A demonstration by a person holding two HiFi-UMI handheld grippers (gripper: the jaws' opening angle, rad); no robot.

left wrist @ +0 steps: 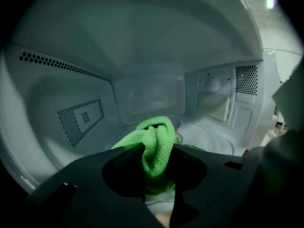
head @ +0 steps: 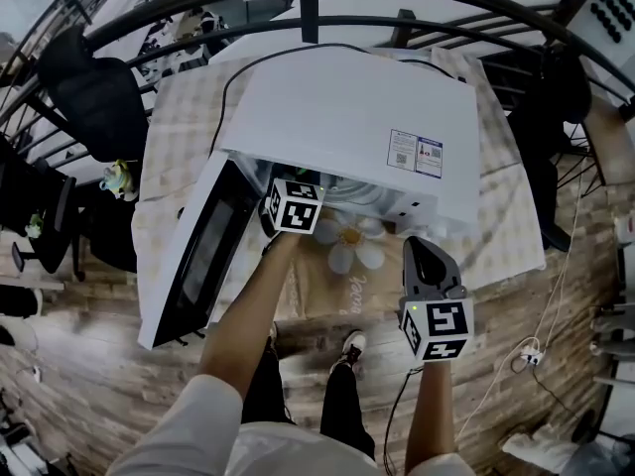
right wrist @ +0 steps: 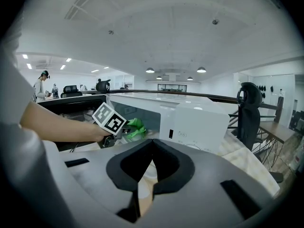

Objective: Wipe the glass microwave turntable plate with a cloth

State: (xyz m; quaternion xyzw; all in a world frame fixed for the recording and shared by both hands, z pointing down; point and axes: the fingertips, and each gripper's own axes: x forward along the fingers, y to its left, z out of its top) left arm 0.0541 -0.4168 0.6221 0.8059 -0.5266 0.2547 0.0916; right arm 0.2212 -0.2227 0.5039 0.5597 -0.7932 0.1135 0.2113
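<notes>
A white microwave (head: 347,117) stands on a table with its door (head: 193,256) swung open to the left. My left gripper (head: 293,206) reaches into the cavity and is shut on a bunched green cloth (left wrist: 154,137). In the left gripper view the cloth hangs just above the cavity floor. The pale glass turntable plate (left wrist: 213,139) lies right behind and to the right of it. The right gripper view shows the same cloth (right wrist: 135,127) at the microwave's (right wrist: 190,122) mouth. My right gripper (head: 422,251) is held outside, in front of the control panel, with its jaws shut on nothing.
A checked tablecloth with a daisy print (head: 352,241) covers the table. A black cable (head: 233,87) runs behind the microwave. Black railings (head: 308,18) curve behind the table, and office chairs (head: 94,92) stand left and right. A white power cord (head: 526,350) lies on the wooden floor.
</notes>
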